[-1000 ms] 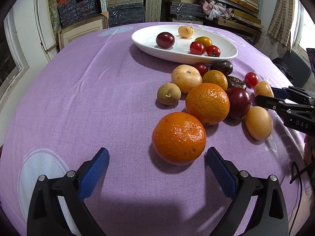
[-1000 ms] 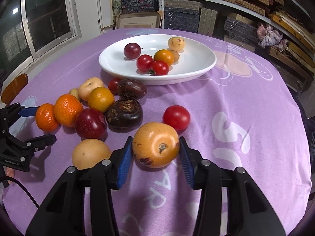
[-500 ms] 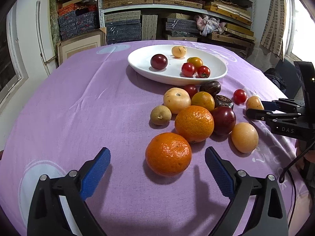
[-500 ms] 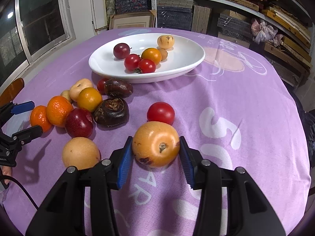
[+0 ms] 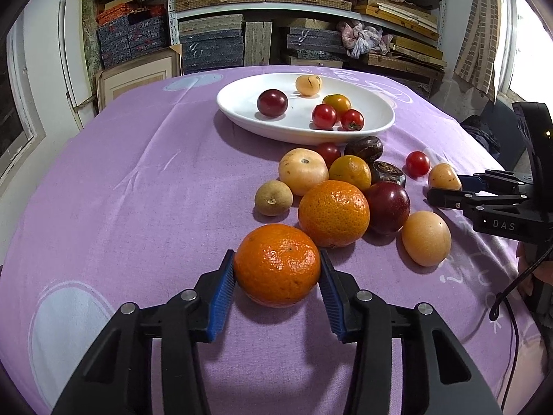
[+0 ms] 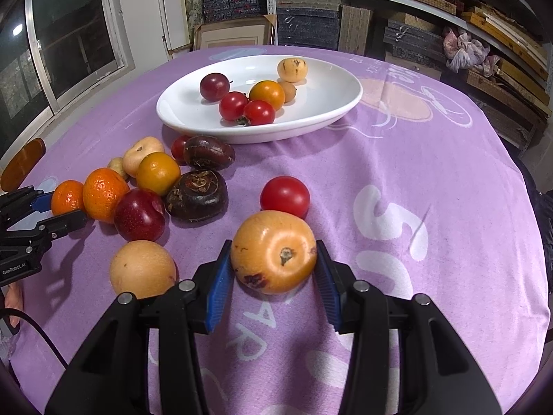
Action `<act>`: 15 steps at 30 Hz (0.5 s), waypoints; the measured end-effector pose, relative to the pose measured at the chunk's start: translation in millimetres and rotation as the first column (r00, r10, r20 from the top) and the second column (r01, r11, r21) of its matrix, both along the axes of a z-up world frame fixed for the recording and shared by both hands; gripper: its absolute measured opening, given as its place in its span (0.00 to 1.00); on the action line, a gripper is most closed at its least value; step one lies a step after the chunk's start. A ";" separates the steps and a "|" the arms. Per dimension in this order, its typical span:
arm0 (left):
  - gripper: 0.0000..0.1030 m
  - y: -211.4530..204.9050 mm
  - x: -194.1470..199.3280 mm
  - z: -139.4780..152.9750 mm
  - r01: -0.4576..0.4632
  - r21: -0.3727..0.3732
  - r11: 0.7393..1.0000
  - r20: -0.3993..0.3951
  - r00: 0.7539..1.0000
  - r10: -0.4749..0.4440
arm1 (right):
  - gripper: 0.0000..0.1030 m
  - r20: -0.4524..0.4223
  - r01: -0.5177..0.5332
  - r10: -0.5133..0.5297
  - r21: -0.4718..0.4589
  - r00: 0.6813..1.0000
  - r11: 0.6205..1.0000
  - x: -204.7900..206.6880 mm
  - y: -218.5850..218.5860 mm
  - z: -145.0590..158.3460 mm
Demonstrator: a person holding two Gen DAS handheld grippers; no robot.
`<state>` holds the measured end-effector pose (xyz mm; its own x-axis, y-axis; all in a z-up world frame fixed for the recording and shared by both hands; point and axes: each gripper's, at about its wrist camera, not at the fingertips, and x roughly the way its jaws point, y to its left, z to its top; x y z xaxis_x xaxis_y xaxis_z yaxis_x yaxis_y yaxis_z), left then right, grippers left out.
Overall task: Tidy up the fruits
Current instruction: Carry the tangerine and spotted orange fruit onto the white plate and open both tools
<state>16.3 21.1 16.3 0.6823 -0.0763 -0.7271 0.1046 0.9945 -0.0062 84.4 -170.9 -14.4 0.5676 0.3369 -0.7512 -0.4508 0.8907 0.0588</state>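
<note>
You have part of the job done: six fruits lie in the white dish (image 6: 338, 103), while about a dozen remain on the purple cloth (image 5: 138, 190) in front of it. Your left gripper (image 5: 277, 278) has just been closing and now clamps the near mandarin (image 5: 277, 264), which still sits on the cloth. Your right gripper (image 6: 273, 268) is clamped on the yellow-orange fruit (image 6: 273, 250). Both fruits are near-round, with no marked long axis; the yellow-orange fruit's calyx end faces the right wrist camera.

Orange mandarin (image 5: 277, 265), purple tablecloth (image 5: 138, 190)
</note>
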 end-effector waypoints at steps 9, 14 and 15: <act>0.46 12.8 5.6 13.7 -0.038 -0.036 0.999 0.034 0.999 0.039 | 0.44 0.020 0.016 -0.019 0.099 1.000 0.995 -4.3 -15.6 16.3; 0.46 26.4 30.8 73.3 -0.068 -0.039 0.997 0.112 0.991 0.072 | 0.43 0.147 0.064 -0.094 0.200 0.985 0.978 -6.5 -42.9 88.0; 0.46 27.0 36.8 88.9 -0.072 -0.041 0.997 0.136 0.988 0.077 | 0.43 0.178 0.072 -0.113 0.222 0.978 0.972 -5.1 -47.8 106.9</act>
<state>53.1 48.1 105.2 0.7803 -0.0456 -0.6237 0.0324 0.9989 -0.0324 79.3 -218.7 92.5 0.7280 0.4164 -0.5447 -0.3879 0.9052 0.1737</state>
